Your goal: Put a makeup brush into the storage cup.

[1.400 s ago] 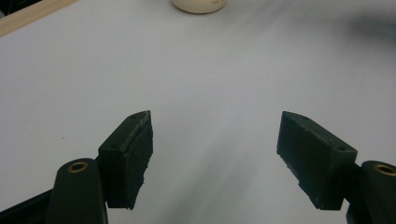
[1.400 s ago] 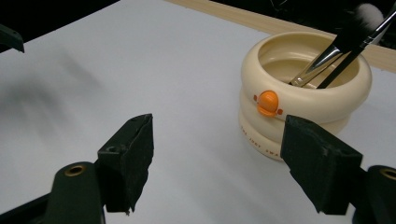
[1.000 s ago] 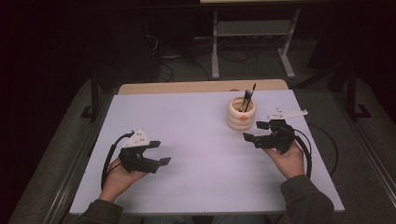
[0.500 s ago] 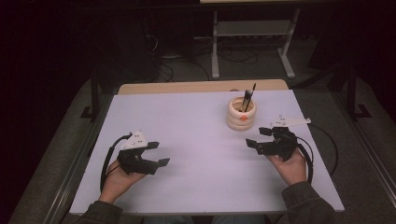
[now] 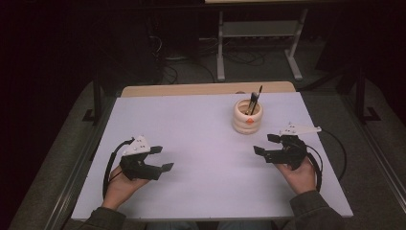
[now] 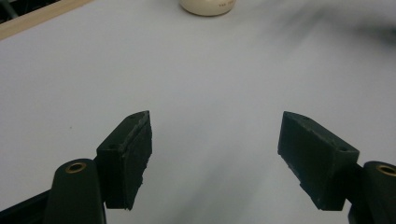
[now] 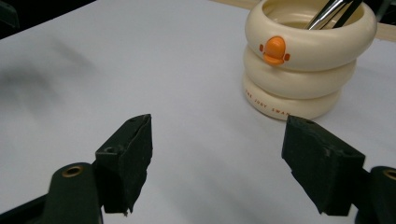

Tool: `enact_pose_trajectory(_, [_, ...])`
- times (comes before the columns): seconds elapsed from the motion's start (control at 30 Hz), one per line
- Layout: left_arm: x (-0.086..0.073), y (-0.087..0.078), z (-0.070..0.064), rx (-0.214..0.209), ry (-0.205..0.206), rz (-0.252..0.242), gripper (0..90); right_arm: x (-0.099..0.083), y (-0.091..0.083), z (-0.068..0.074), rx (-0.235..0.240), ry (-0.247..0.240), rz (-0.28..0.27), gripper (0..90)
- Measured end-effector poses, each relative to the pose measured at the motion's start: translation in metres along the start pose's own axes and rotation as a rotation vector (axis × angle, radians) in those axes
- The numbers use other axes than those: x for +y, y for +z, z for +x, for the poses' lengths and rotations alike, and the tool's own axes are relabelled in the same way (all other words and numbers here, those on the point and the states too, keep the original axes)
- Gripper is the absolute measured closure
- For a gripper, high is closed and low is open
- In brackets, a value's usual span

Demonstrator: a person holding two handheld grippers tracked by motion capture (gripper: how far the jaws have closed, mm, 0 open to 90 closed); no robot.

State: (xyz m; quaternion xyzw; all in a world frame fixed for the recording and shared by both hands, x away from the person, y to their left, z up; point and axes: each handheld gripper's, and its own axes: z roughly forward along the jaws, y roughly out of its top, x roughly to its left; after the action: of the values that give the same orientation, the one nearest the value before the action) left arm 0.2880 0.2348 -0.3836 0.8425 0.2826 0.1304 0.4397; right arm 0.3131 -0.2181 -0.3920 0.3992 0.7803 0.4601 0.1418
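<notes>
A cream ringed holder (image 5: 247, 117) with an orange beak stands at the back right of the white table (image 5: 201, 139); dark pens (image 5: 253, 102) stick out of it. My right gripper (image 5: 268, 145) hovers open just in front and to the right of it, empty. The holder (image 7: 306, 60) fills the upper right of the right gripper view (image 7: 217, 161), beyond the wide-spread jaws. My left gripper (image 5: 160, 158) is open and empty over the front left of the table. In the left gripper view (image 6: 215, 156), the holder's base (image 6: 208, 5) shows at the top edge.
A wooden strip (image 5: 206, 89) runs along the table's far edge. Beyond it stands a metal stand (image 5: 256, 43) on a dark floor with cables. A cable (image 5: 332, 153) trails from the right gripper toward the right edge.
The right gripper has drawn back toward the person and away from the holder. The left gripper has shifted slightly toward the front.
</notes>
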Motion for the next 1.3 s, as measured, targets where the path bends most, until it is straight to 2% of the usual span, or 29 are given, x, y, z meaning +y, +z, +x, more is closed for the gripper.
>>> enact_pose_trajectory(0.6, [-0.001, -0.001, -0.001, 0.012, 0.008, -0.003, 25.6, -0.009, -0.007, 0.001, -0.003, 0.008, 0.002, 23.8])
enact_pose_trajectory(0.8, [-0.002, -0.002, -0.001, 0.016, -0.004, -0.009, 25.5, -0.012, -0.008, 0.001, -0.003, 0.005, 0.002, 23.8])
enact_pose_trajectory(1.07, [-0.003, -0.003, -0.001, 0.025, 0.001, -0.008, 25.5, -0.016, -0.010, 0.002, -0.005, 0.004, -0.003, 23.7])
enact_pose_trajectory(1.3, [-0.006, -0.002, -0.001, 0.034, -0.005, -0.007, 25.4, -0.023, -0.012, 0.003, -0.009, 0.019, -0.008, 23.4])
